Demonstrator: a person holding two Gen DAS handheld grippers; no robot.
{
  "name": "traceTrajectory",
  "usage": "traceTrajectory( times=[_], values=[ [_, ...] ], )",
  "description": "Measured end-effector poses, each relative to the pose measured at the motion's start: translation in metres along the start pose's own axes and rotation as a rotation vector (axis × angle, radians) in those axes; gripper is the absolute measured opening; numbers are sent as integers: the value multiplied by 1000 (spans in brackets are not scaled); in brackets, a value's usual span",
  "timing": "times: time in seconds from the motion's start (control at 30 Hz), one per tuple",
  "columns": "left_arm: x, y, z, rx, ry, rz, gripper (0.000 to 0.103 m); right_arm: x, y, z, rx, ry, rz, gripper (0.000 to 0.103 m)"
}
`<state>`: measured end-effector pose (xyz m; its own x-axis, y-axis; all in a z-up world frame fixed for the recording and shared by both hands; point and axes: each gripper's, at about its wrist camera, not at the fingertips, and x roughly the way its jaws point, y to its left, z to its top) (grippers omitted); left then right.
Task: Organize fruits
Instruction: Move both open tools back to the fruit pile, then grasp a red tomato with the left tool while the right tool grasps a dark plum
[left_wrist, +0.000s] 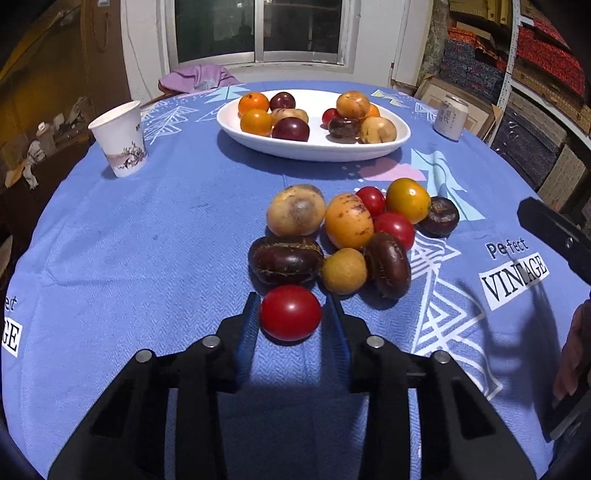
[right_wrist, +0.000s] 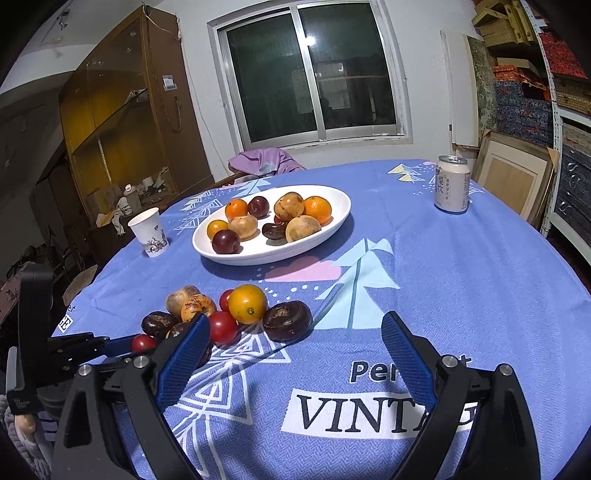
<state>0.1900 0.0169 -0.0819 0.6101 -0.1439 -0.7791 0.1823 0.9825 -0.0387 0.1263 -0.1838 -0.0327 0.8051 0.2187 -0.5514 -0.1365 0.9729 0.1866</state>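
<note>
A small red tomato (left_wrist: 290, 314) lies on the blue tablecloth at the near edge of a loose pile of fruit (left_wrist: 349, 221): tan, orange, red and dark brown pieces. My left gripper (left_wrist: 291, 297) is shut on this tomato, one blue pad on each side of it. From the right wrist view the same tomato (right_wrist: 143, 343) shows at the tip of the left gripper (right_wrist: 125, 345). A white oval plate (left_wrist: 314, 149) farther back holds several oranges, plums and tan fruits. My right gripper (right_wrist: 295, 316) stands open over the cloth to the right of the pile, with nothing between its pads.
A paper cup (left_wrist: 122, 144) stands at the back left and a drink can (left_wrist: 451, 116) at the back right. A purple cloth (right_wrist: 264, 162) hangs over a chair behind the round table. Shelves of boxes line the right wall.
</note>
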Motion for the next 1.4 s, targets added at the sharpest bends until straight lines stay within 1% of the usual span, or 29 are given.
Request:
traceTrajectory(
  times=[0.03, 0.07, 0.17, 0.23, 0.3, 0.4, 0.47, 0.53, 0.63, 0.7, 0.73, 0.8, 0.9, 0.97, 1.07, 1.13, 1.3, 1.4],
  values=[
    [0, 2, 0, -11, 1, -10, 33, 0, 0, 0, -1, 3, 0, 95],
    [-1, 4, 1, -24, 2, -25, 32, 1, 0, -1, -3, 5, 1, 95],
    [-2, 6, -1, -37, 6, -25, 32, 2, 2, -1, -5, 11, 3, 95],
    [-7, 9, -1, -44, -9, -4, 32, 2, 2, -2, -8, 13, 10, 95],
    [-19, 16, -2, -81, -56, 27, 32, 3, 5, -3, -18, 18, 20, 95],
    [-34, 29, -2, -141, -121, 87, 32, 5, 15, -6, -63, 34, 56, 95],
    [-36, 35, -1, -166, -131, 110, 32, 8, 27, -10, -110, 58, 91, 95],
    [-34, 39, 1, -178, -116, 100, 32, 11, 38, -13, -146, 80, 121, 91],
    [-34, 38, 2, -168, -113, 107, 32, 14, 53, -14, -171, 95, 169, 83],
    [-34, 36, 2, -162, -115, 105, 32, 19, 64, -15, -195, 116, 182, 73],
    [-35, 37, 2, -160, -116, 106, 32, 24, 71, -16, -216, 139, 189, 69],
    [-35, 36, 1, -159, -114, 100, 32, 30, 80, -17, -230, 169, 196, 58],
    [-33, 36, 1, -155, -104, 87, 32, 39, 85, -18, -224, 216, 204, 53],
    [-32, 35, 1, -151, -100, 76, 32, 45, 86, -18, -212, 245, 212, 47],
    [-31, 33, 1, -144, -100, 73, 32, 55, 86, -18, -188, 279, 214, 42],
    [-30, 32, 1, -142, -95, 74, 32, 60, 84, -17, -164, 296, 223, 41],
    [-29, 30, 0, -137, -89, 76, 32, 63, 80, -18, -134, 305, 217, 41],
    [-29, 31, 0, -139, -88, 77, 32, 60, 73, -18, -108, 292, 216, 41]
  ],
)
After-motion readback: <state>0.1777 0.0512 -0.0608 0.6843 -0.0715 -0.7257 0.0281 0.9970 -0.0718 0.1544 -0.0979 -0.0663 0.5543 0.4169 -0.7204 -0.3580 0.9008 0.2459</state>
